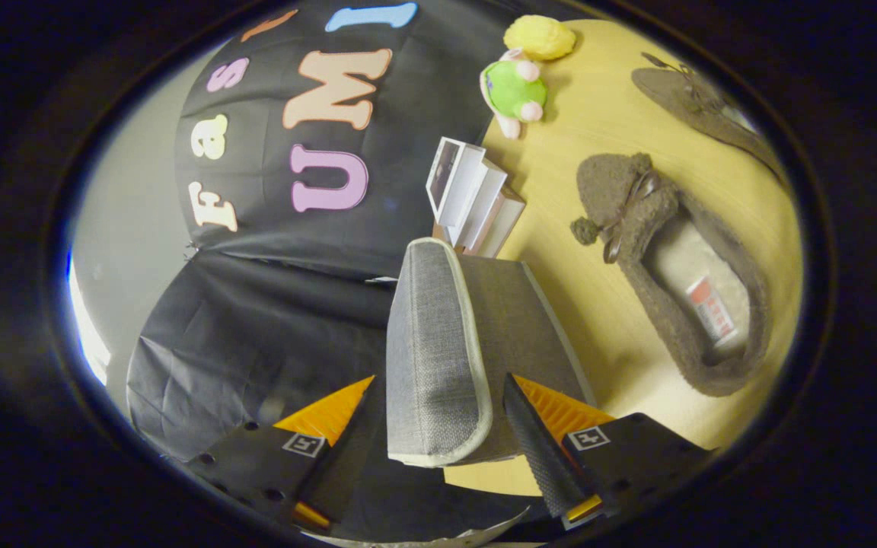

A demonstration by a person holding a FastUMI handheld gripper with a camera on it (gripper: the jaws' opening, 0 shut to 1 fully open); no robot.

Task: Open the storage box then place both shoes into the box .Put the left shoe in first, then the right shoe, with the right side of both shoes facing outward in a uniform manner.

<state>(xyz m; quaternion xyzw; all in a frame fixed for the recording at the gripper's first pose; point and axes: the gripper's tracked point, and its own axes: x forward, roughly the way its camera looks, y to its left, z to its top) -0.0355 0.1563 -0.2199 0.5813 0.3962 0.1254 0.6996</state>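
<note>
The grey fabric storage box (530, 327) stands on the wooden table (598, 144), seen with the view rolled sideways. Its lid edge (435, 342), trimmed in pale piping, lies between the fingers of my gripper (438, 378). One finger (541, 441) lies against the box's flat grey face. The other finger (332, 418) stands a thin gap off the lid, so the gripper is open around it. A brown fuzzy shoe (682, 281) with a bow and pompom lies beside the box, its opening showing. The second brown shoe (701, 106) lies farther off.
A stack of white boxes (473, 198) stands just beyond the storage box. A green plush toy (515, 87) and a yellow plush (539, 36) sit at the table's far end. Bare tabletop lies between the box and the near shoe.
</note>
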